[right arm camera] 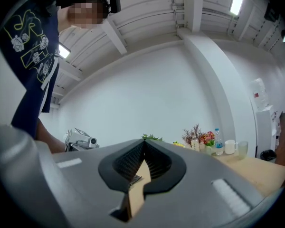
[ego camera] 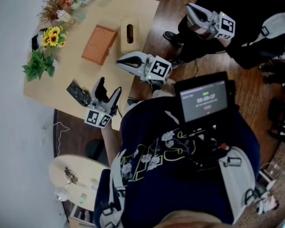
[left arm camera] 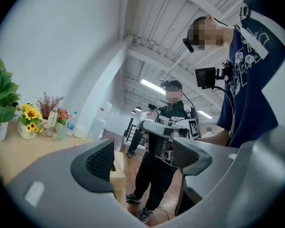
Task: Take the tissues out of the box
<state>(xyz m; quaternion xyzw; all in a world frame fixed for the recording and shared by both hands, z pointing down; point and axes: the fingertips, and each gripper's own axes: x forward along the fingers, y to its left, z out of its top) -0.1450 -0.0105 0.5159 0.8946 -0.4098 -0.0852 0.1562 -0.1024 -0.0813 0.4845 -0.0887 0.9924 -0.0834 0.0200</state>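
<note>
Wooden tissue box [ego camera: 129, 44] sat slot-up on table [ego camera: 57, 89], no tissue showing. Right gripper [ego camera: 121, 61] hung near box, jaws together, empty; left gripper [ego camera: 108, 90] jaws apart, empty. Risk: closed jaws can't pinch a sheet, prob. shove box instead.

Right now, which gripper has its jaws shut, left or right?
The right gripper: its jaws are closed tip to tip and grip nothing. The left gripper differs, with its jaws standing wide apart and nothing between them.

left hand-held gripper [ego camera: 109, 88] level, jaws apart, empty | right hand-held gripper [ego camera: 120, 61] level, jaws together
</note>
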